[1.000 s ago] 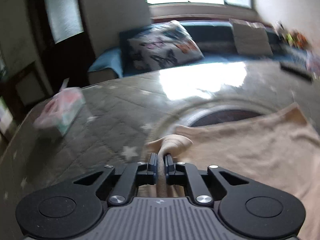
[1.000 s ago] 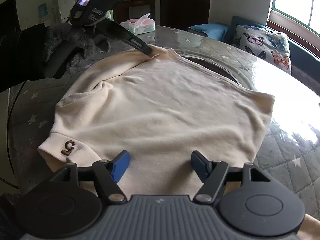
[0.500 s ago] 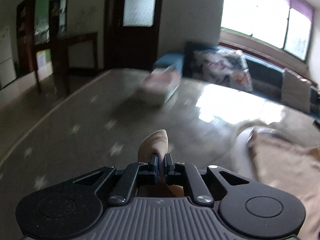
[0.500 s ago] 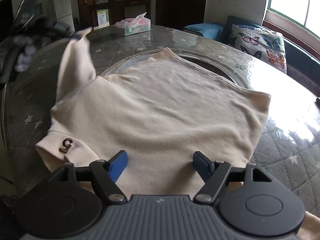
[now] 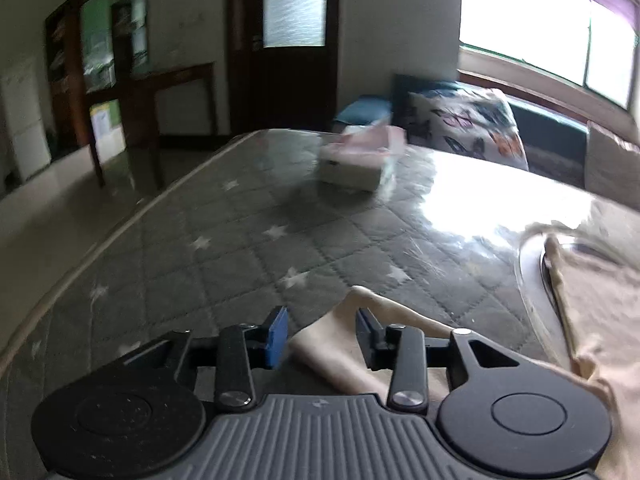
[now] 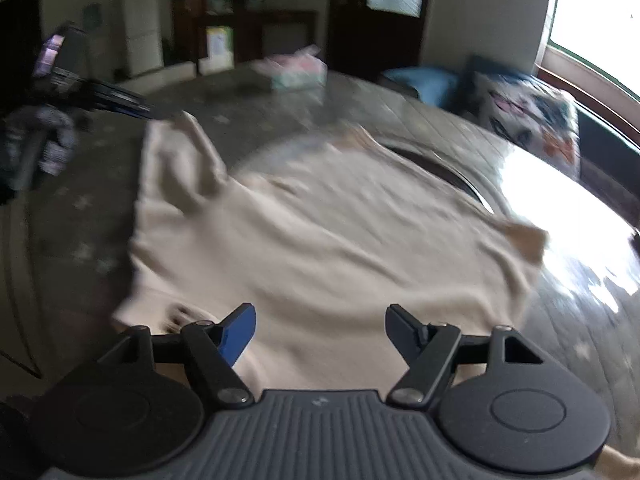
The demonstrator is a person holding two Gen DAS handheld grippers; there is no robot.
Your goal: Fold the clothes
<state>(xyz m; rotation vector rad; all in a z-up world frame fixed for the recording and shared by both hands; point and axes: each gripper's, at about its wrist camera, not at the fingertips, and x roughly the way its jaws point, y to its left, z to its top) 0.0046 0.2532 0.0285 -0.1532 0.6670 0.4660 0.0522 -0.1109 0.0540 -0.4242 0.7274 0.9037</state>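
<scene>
The soft cream sweater (image 6: 320, 232) lay flat on the quilted grey counter (image 5: 248, 248) ahead of the wide-open right tongs (image 6: 320, 332), its sleeve (image 5: 360, 344) stretched away between the open, empty left tongs (image 5: 320, 332).

Motion-blurred cream shirt (image 6: 320, 240) cut off behind the right gripper (image 6: 320, 332), blurred tissue box (image 5: 360, 160)
</scene>
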